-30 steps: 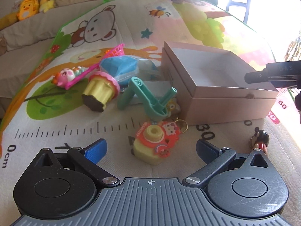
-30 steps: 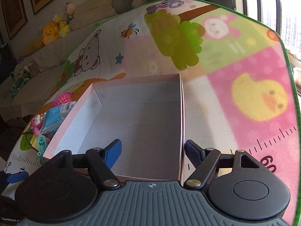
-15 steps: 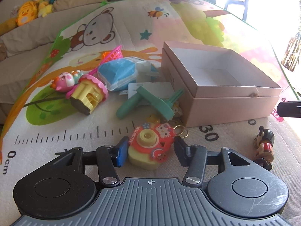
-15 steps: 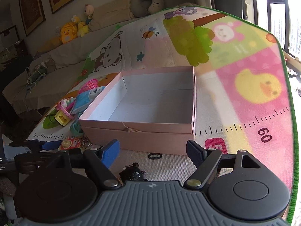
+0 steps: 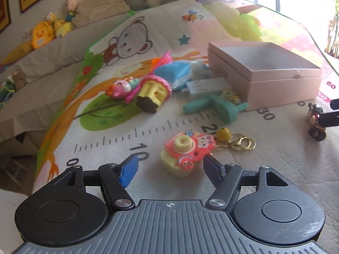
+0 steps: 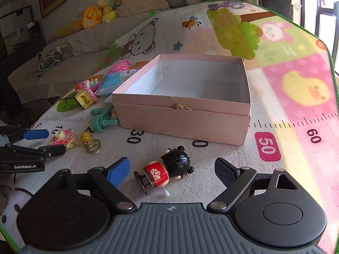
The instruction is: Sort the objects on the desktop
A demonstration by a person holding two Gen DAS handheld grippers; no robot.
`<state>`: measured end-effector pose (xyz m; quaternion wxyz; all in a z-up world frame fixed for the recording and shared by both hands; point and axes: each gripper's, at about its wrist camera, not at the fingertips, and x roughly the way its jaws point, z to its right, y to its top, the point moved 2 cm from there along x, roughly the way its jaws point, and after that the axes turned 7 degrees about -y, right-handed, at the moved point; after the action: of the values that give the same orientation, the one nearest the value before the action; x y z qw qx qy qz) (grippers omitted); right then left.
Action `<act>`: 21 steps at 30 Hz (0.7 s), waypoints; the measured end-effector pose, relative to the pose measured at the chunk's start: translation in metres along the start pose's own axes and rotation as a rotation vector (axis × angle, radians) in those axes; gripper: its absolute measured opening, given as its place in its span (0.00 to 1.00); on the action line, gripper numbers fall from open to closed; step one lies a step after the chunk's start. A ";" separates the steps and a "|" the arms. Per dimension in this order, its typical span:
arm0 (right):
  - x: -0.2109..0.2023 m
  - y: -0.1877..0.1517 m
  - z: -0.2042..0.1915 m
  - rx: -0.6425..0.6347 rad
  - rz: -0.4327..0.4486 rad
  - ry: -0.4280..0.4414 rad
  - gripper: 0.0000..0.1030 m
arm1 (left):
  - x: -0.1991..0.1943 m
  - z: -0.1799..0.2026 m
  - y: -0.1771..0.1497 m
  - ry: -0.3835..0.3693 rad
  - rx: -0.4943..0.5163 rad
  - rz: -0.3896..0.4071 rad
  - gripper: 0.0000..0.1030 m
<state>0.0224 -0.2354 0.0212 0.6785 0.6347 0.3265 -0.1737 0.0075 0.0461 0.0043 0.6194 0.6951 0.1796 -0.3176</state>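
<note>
A toy camera keychain (image 5: 186, 151) lies on the play mat between the fingers of my open left gripper (image 5: 169, 167); it also shows in the right wrist view (image 6: 63, 140). A wind-up doll with a black head and red body (image 6: 167, 172) lies between the fingers of my open right gripper (image 6: 169, 172); it also shows in the left wrist view (image 5: 315, 120). An open, empty pink box (image 6: 186, 105) stands beyond the doll and shows in the left wrist view (image 5: 264, 78) too.
Left of the box lie a teal clip toy (image 5: 216, 108), a yellow toy house (image 5: 152, 93), a blue packet (image 5: 173, 74), a pink basket (image 6: 119, 66) and a small pink figure (image 5: 120, 87). A couch with plush toys (image 6: 93, 17) runs behind the mat.
My left gripper has opened around the toy camera and pulled back a little. My right gripper has drawn back from above the box and lowered around the doll.
</note>
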 end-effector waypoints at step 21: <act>0.011 -0.014 -0.011 -0.043 -0.008 -0.036 0.87 | -0.009 0.052 0.002 -0.262 0.050 0.002 0.94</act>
<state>0.0188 -0.2245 0.0032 0.6970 0.6154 0.3206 -0.1808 -0.0093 -0.0037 0.0100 0.6203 0.6632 0.0883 -0.4094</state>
